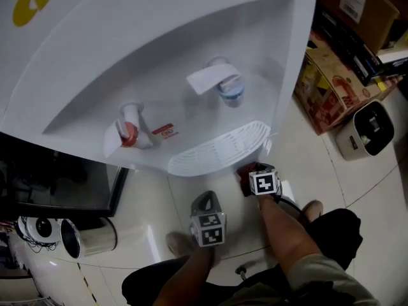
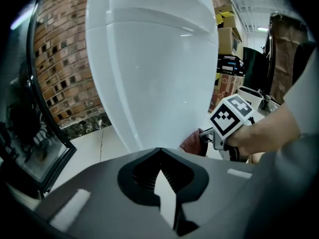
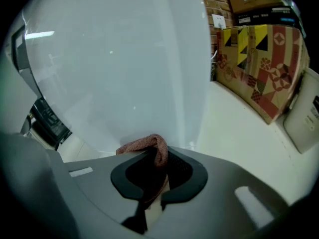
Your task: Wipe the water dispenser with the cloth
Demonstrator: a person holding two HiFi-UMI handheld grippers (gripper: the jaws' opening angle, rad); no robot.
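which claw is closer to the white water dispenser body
Right. The right claw, shut on the reddish-brown cloth, is close at the lower front of the white plastic water dispenser; the left claw sits farther back.

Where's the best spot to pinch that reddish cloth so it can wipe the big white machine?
Pinch it by its bunched middle, coming from behind, as the right gripper does. The cloth is soft and floppy, so a fold of it bulges past the jaw tips toward the water dispenser. That way cloth, not hard plastic, would likely meet the white front.
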